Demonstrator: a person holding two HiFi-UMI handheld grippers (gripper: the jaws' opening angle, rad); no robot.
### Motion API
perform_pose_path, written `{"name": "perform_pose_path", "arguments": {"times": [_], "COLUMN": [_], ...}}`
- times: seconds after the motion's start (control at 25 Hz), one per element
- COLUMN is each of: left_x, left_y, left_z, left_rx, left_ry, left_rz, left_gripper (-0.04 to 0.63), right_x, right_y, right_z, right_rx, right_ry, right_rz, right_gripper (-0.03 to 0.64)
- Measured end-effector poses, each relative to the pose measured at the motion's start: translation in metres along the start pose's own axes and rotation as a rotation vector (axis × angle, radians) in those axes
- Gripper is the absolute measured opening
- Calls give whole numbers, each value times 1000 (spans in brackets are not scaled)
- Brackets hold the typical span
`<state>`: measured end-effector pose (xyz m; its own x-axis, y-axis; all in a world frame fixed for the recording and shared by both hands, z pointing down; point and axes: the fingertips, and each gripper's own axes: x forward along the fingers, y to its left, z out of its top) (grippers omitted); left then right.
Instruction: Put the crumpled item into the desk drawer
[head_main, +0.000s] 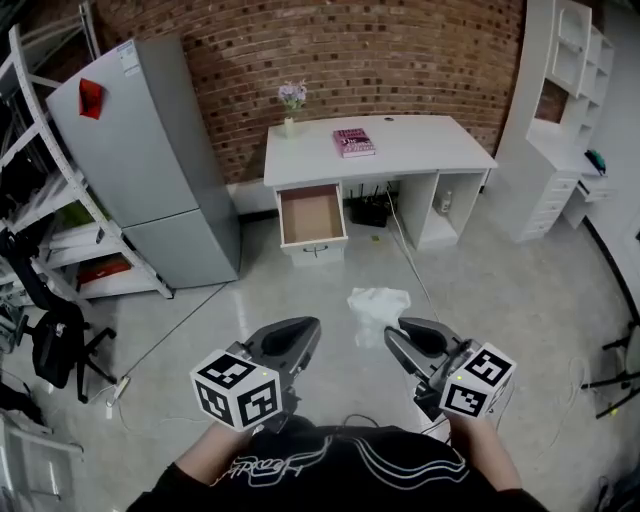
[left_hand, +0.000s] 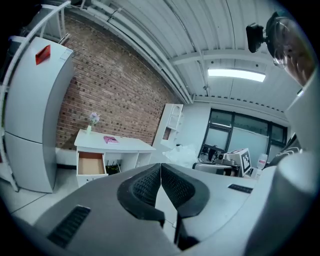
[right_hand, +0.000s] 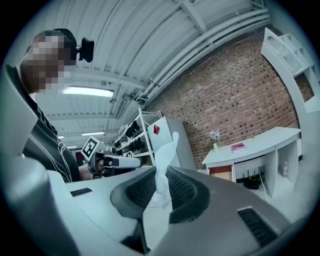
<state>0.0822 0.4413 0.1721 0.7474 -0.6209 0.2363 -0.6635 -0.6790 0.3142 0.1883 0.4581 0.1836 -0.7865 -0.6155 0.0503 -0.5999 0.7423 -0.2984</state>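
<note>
The crumpled item (head_main: 378, 306) is a white wad of paper or plastic, held above the floor in front of me. My right gripper (head_main: 397, 338) is shut on its lower edge. In the right gripper view the white wad (right_hand: 165, 160) sticks up from between the jaws of my right gripper (right_hand: 161, 184). My left gripper (head_main: 306, 333) hovers beside it at the left, shut with nothing in it; its pads (left_hand: 150, 186) meet. The white desk (head_main: 420, 140) stands ahead against the brick wall, and its drawer (head_main: 311, 216) is pulled out and looks bare inside.
A pink book (head_main: 353, 142) and a small flower vase (head_main: 291, 106) sit on the desk. A grey fridge (head_main: 150, 170) stands left of it, with metal shelving (head_main: 45, 200) and a black chair (head_main: 60, 345) further left. White shelves (head_main: 570, 110) stand at the right. Cables (head_main: 405, 240) trail under the desk.
</note>
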Motion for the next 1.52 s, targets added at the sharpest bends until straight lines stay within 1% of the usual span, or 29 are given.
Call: {"name": "perform_pose_path", "arguments": {"times": [0.12, 0.24, 0.36, 0.52, 0.68, 0.88, 1.0, 1.12, 1.2, 1.32, 1.44, 1.52], "left_x": [5, 2, 11, 25, 66, 104, 130, 164, 187, 216, 247, 264], "left_y": [0, 16, 28, 43, 60, 109, 151, 207, 248, 316, 386, 427], "left_z": [-6, -11, -20, -32, -33, -27, -21, -6, 0, 11, 27, 26], "left_rx": [-11, -30, -50, -78, -86, -114, -142, -163, -183, -218, -240, -251], "left_ry": [20, 30, 34, 49, 65, 88, 111, 133, 157, 189, 194, 202], "left_rz": [3, 21, 39, 33, 15, -7, -12, -10, 0, 32, 37, 43], "left_gripper": [21, 21, 21, 21, 22, 21, 21, 21, 23, 21, 22, 23], "right_x": [-1, 14, 22, 32, 43, 82, 115, 163, 198, 252, 308, 342], "right_y": [-8, -11, -26, -39, -79, -125, -157, -200, -230, -273, -317, -341], "right_z": [-3, -10, -22, -35, -39, -41, -43, -39, -40, -43, -45, -51], "right_rx": [-23, -4, 7, 17, 31, 59, 91, 118, 140, 204, 241, 248], "right_ry": [9, 9, 17, 31, 38, 55, 77, 99, 127, 174, 218, 249], "right_rz": [-17, -10, 1, 2, -8, -38, -58, -67, -73, -87, -98, -106], "right_gripper": [75, 75, 75, 76, 77, 77, 77, 77, 77, 77, 77, 77]}}
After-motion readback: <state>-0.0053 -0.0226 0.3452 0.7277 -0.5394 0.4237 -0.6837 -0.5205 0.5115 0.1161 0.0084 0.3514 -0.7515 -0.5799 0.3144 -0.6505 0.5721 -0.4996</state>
